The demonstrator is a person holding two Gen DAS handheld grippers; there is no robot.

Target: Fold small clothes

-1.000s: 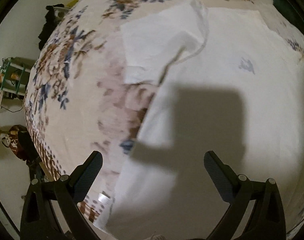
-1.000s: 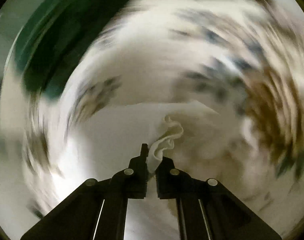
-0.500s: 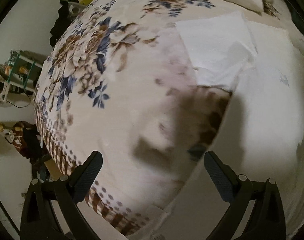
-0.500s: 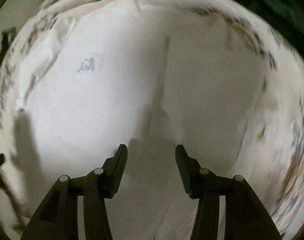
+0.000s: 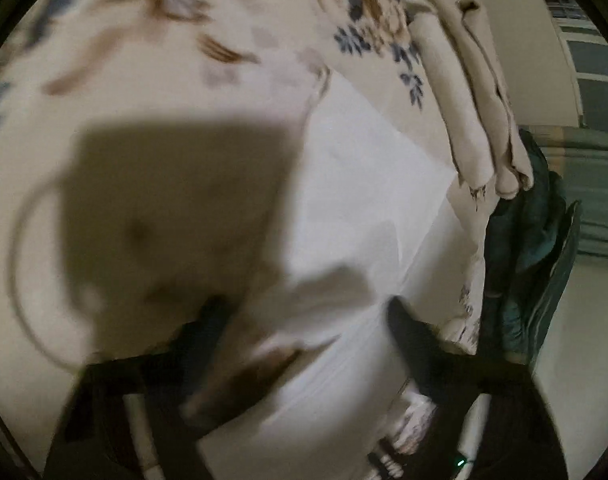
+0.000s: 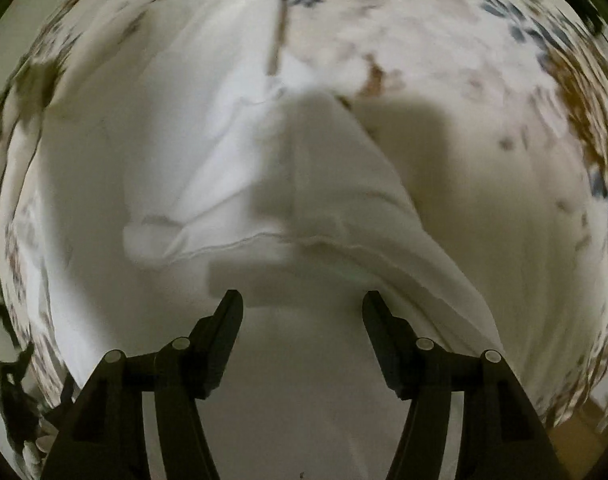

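Note:
A white garment (image 5: 364, 184) lies spread on the floral bedspread (image 5: 143, 80). The left wrist view is blurred. My left gripper (image 5: 308, 320) hangs low over the garment's near edge, its jaws closing. A raised flap of the white cloth sits between the fingers, and the pads do not visibly press it. In the right wrist view the garment (image 6: 143, 140) shows a folded-over part with a stitched hem (image 6: 304, 236). My right gripper (image 6: 301, 300) points down just short of that hem. Its jaws are opening, with nothing held between them.
Folded beige linen (image 5: 476, 120) lies along the bed's far edge. Dark green fabric (image 5: 536, 248) hangs beside the bed at the right. A foot in a sandal (image 5: 412, 428) stands on the floor below. A dark object (image 6: 11, 392) shows at the right view's lower left.
My right gripper let go of the cloth fold it pinched and opened, now over the folded hem. My left gripper swung across to the garment's edge and its jaws narrowed.

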